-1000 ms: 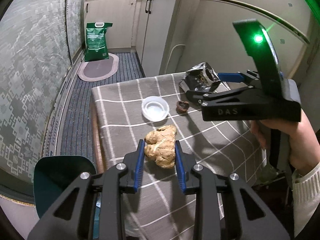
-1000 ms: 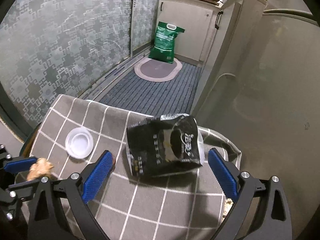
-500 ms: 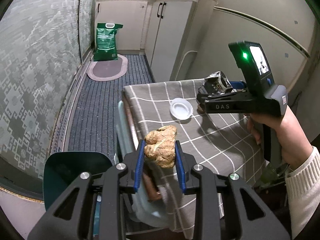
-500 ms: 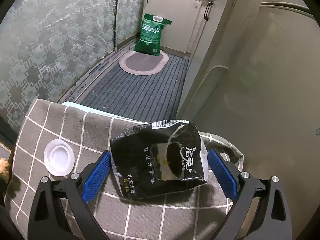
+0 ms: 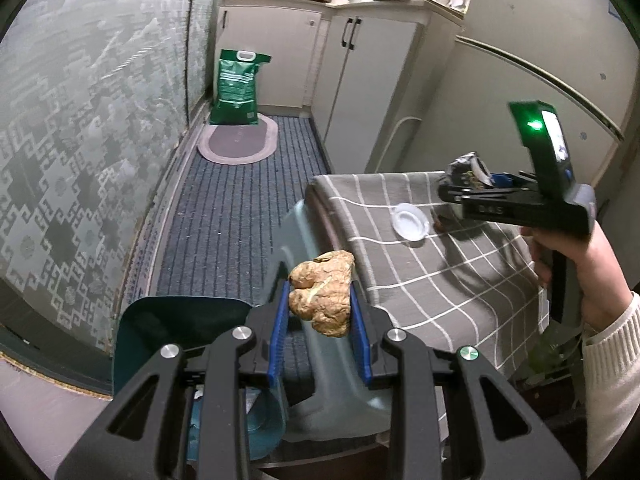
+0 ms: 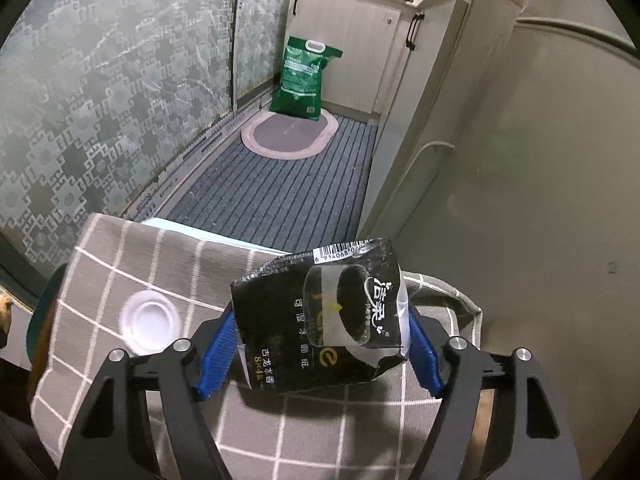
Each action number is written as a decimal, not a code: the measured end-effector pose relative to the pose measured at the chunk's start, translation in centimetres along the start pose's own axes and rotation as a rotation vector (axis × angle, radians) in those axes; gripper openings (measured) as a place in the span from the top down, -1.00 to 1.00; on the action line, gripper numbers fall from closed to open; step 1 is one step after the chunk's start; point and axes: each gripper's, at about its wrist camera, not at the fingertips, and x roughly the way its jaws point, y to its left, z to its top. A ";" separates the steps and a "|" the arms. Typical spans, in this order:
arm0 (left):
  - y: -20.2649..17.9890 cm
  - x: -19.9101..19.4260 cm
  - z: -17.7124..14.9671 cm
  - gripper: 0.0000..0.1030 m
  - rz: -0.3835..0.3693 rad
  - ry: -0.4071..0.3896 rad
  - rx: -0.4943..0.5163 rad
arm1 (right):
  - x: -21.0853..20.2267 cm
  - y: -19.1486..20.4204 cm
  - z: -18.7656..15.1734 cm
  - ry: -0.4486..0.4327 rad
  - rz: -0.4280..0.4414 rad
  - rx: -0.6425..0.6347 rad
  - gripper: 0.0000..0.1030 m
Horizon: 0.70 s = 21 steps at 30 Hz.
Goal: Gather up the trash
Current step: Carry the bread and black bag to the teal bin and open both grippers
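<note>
Left gripper (image 5: pixel 320 316) first, from its own wrist view: both blue pads are clamped on a lumpy tan scrap (image 5: pixel 323 297), carried clear of the checked tablecloth (image 5: pixel 432 276), off its near-left edge. Below it and to the left sits the dark teal bin (image 5: pixel 180 320), mouth open. I'd call this the carry-to-bin step; what comes next looks like swinging further left of the cloth until the scrap hangs over that mouth, then letting go. Further back on the cloth lie a white plastic lid (image 5: pixel 410 220) and a small brown bit (image 5: pixel 442 222), both waiting. Across the table a hand (image 5: pixel 568 248) holds the right gripper.

Over to the right wrist view: right gripper (image 6: pixel 320 344) has its jaws closing around the black tissue wrapper (image 6: pixel 320 320) at the far-right corner of the cloth. The pads sit at the wrapper's sides; whether they press yet, I can't tell. This one is mid-grasp. The wrapper looks thin and crumpled, so the squeeze probably has to finish before any lift.
</note>
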 end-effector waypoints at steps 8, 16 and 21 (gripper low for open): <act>2.4 -1.2 -0.6 0.40 0.028 -0.011 -0.022 | -4.2 2.4 0.7 -0.085 0.091 -0.013 -0.45; 5.2 -0.8 -2.4 0.40 0.064 0.036 -0.039 | -6.2 6.2 1.6 -0.121 0.262 -0.035 -0.45; 6.8 0.3 -3.8 0.40 0.095 0.084 -0.044 | -6.7 9.0 2.2 -0.127 0.354 -0.049 -0.45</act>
